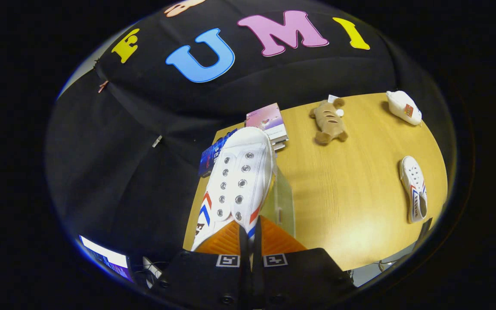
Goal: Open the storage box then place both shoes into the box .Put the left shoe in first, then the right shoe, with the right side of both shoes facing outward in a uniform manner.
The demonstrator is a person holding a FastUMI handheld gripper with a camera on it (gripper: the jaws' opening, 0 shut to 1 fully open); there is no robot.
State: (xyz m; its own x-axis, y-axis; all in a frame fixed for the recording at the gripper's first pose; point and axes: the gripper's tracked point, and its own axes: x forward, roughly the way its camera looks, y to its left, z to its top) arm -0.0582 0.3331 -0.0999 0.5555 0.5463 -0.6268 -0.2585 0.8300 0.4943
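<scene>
Over the wooden table, the gripper jaws pinch a white shoe, toe pointing straight ahead.

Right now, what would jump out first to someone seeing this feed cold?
The white shoe with red and blue chevrons, gripped at its heel by the gripper with jaws nearly closed on it, toe pointing away above the clear storage box. Next, the second shoe lying alone on the wooden table, off to the right. Beyond them sit a brown plush toy and a white pouch.
</scene>
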